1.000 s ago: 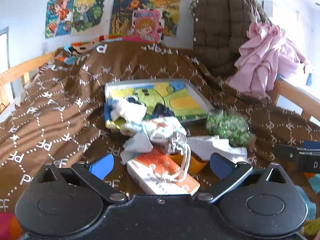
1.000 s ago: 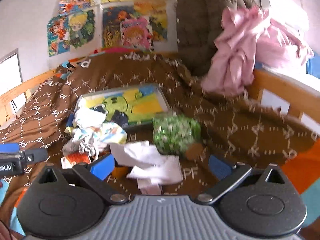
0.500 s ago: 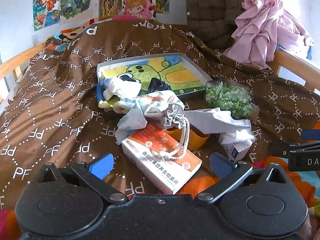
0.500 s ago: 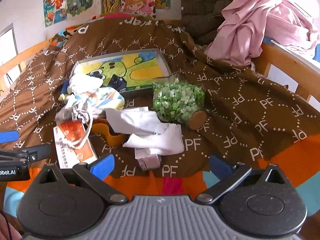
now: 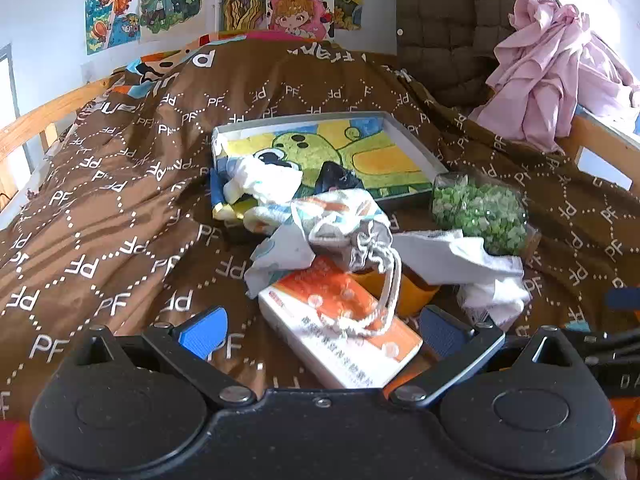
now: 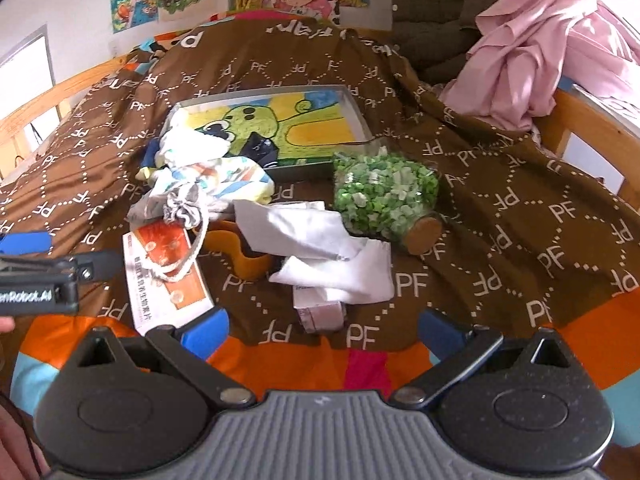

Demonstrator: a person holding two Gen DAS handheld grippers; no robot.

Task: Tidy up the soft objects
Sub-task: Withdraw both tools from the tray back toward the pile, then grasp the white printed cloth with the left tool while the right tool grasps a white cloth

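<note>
A pile of soft things lies on the brown bedspread (image 5: 120, 208). A patterned drawstring pouch (image 5: 340, 224) rests on an orange-and-white box (image 5: 340, 320); the pouch also shows in the right wrist view (image 6: 208, 188). A white cloth (image 5: 460, 260) (image 6: 320, 248) lies beside a jar of green bits (image 5: 480, 212) (image 6: 384, 196). A white sock bundle (image 5: 260, 180) sits at the edge of a frog-picture tray (image 5: 412, 152) (image 6: 352, 108). My left gripper (image 5: 322, 326) is open, just before the box. My right gripper (image 6: 324, 328) is open and empty, short of the cloth.
An orange bowl (image 6: 236, 248) lies under the cloth. A small pink-white carton (image 6: 320, 312) lies by the cloth's near edge. A pink garment (image 5: 552, 80) and a brown quilted coat (image 5: 444, 32) hang at the back right. Wooden bed rails (image 6: 592, 128) border the bed.
Both grippers have drawn back and tilted down, so the pile sits lower and fuller in view. Nothing on the bed has moved. Both stay open.
</note>
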